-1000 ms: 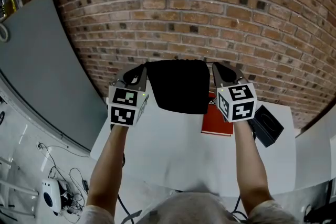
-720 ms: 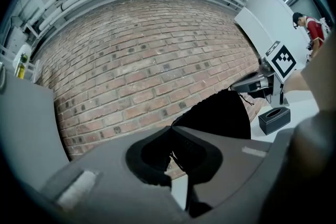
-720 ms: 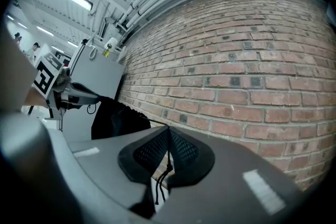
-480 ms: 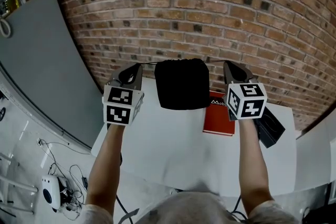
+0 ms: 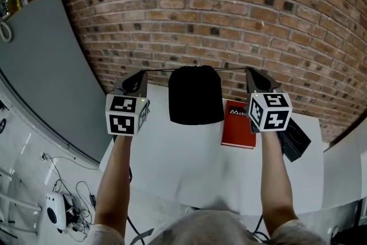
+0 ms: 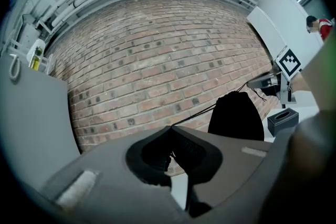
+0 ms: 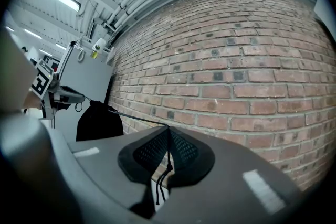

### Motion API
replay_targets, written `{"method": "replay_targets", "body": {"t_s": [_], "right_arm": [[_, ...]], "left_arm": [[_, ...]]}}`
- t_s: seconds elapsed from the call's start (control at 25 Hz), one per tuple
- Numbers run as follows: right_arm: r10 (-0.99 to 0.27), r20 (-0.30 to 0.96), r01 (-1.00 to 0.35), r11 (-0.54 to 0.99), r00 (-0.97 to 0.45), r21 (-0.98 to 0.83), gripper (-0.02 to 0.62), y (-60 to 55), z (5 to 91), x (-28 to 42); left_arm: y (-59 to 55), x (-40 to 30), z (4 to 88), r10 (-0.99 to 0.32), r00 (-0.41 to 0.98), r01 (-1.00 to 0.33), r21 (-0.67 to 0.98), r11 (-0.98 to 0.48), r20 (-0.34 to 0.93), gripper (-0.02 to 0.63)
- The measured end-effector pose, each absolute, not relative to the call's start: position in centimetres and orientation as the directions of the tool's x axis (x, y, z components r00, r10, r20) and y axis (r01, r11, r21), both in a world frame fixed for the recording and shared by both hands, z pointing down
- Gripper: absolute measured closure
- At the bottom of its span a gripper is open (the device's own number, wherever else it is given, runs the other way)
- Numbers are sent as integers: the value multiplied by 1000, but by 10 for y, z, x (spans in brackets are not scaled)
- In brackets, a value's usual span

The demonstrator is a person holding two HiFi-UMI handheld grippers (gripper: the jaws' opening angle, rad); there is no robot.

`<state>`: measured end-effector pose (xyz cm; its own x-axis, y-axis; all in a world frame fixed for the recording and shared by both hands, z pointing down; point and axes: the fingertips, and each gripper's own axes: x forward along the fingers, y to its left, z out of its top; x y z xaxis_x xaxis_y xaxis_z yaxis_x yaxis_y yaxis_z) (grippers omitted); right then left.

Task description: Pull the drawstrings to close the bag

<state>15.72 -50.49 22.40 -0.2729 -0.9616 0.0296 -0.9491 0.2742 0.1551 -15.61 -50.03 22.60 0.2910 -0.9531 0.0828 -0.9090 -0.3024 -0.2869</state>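
A black drawstring bag (image 5: 195,94) hangs above the white table (image 5: 183,163), its top gathered narrow. Thin black drawstrings run taut and nearly level from its top to both sides. My left gripper (image 5: 140,73) is shut on the left drawstring (image 5: 157,70), and my right gripper (image 5: 250,72) is shut on the right drawstring (image 5: 232,69). In the left gripper view the cord (image 6: 202,112) leads from the closed left gripper (image 6: 170,129) to the bag (image 6: 236,115). In the right gripper view the cord (image 7: 136,117) leaves the closed right gripper (image 7: 168,129) towards the bag (image 7: 100,120), and its knotted end dangles below.
A red book (image 5: 238,132) lies on the table right of the bag, with a dark box (image 5: 295,137) beside it under my right arm. A brick wall (image 5: 229,20) stands close behind. A grey panel (image 5: 46,77) leans at the left, with cables on the floor (image 5: 63,203).
Both grippers have moved apart, the left further left and the right slightly right. The cords have gone taut and the bag's top has drawn in from wide to narrow.
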Motion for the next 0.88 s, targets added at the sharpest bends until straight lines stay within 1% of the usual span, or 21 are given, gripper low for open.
{"method": "replay_targets", "body": {"t_s": [0.24, 0.88], "right_arm": [[-963, 23, -953, 270, -269, 140, 591, -503, 221, 164], [-967, 19, -954, 252, -252, 161, 591, -501, 222, 167]], "left_arm": [[-501, -167, 227, -961, 268, -924, -261, -278, 75, 600], [-500, -165, 235, -962, 258, -929, -251, -272, 85, 600]]}}
